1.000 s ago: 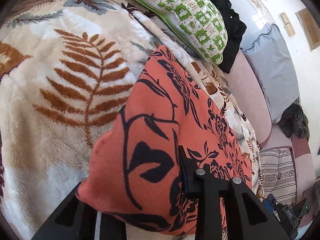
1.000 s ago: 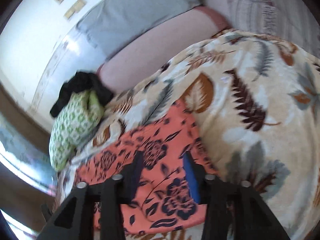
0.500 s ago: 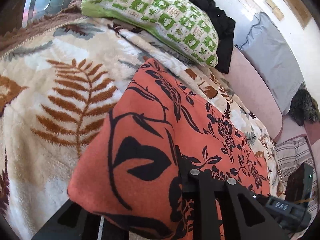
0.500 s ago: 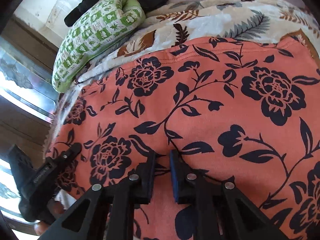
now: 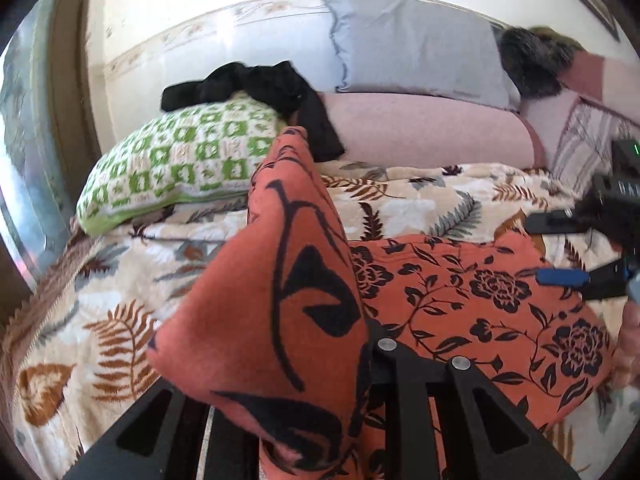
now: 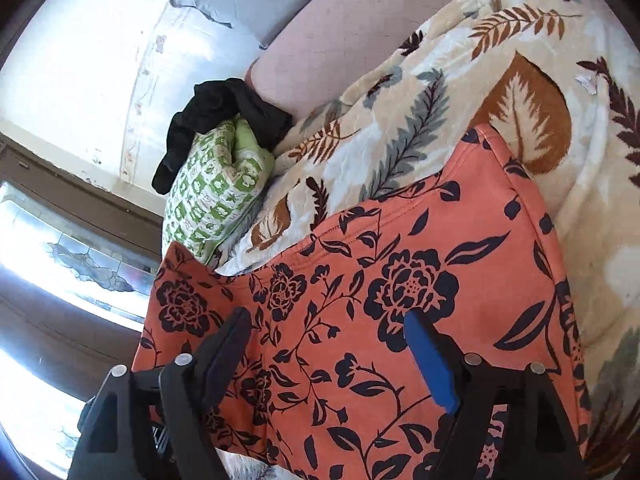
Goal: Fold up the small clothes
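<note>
Sunlit bedroom, leaf-print blanket [image 6: 420, 128] across the bed: we grip the orange cloth [image 6: 420, 280] with our left gripper [image 5: 320, 364], jaws pinching a raised fold of it, while our right gripper [image 6: 328, 340] hovers with jaws spread wide over the cloth's flat half lying on the blanket. Beyond, a green pillow [image 5: 176, 160] carries a black garment [image 5: 260, 88], beside a pink bolster [image 5: 420, 132] and grey pillow [image 5: 416, 44].

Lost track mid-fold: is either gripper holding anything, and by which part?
The left gripper pinches the orange floral garment at a lifted edge fold. The right gripper holds nothing; its jaws stand open over the cloth.
</note>
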`<state>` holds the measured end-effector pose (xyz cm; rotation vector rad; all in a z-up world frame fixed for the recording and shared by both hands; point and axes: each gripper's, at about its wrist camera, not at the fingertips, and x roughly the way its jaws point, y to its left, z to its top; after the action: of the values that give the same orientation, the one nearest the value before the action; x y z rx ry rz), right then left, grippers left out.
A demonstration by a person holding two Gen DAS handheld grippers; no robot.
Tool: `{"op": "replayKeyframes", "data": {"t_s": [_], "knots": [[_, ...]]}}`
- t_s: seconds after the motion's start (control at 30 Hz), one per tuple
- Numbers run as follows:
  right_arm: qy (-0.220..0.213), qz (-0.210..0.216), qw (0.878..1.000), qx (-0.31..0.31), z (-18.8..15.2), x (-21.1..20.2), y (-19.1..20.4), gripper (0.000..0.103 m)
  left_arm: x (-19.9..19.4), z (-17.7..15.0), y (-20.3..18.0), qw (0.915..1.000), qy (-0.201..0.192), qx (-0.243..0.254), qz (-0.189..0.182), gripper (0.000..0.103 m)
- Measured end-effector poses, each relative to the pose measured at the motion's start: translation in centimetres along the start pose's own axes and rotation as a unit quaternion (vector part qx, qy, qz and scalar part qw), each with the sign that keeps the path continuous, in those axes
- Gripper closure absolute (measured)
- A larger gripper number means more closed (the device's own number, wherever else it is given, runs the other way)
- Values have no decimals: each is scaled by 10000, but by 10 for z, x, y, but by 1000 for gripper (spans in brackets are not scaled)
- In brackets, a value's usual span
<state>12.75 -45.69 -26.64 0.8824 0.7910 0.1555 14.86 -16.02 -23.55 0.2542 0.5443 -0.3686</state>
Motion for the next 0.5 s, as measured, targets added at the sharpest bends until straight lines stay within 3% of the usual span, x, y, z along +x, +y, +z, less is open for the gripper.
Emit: {"op": "replayKeyframes", "data": {"t_s": [0.1, 0.23, 0.33, 0.43, 0.5], "knots": [[160, 188, 9994, -232, 6, 5, 13, 21, 1, -13, -42, 9957, -74, 918, 26, 83], [398, 591, 9974, -79, 12, 25, 16, 22, 9, -34, -73, 9857, 84, 1680, -47, 83], [751, 503, 9954, 311, 13, 52, 6, 22, 11, -39, -78, 9805, 23, 1966, 4, 83], [1042, 320, 9917, 675, 11, 75, -8, 22, 12, -38, -76, 9804, 43, 1969, -58, 83], [1022, 460, 9904, 815, 11, 80, -11, 22, 14, -39, -79, 9785, 18, 2063, -22, 83]]}}
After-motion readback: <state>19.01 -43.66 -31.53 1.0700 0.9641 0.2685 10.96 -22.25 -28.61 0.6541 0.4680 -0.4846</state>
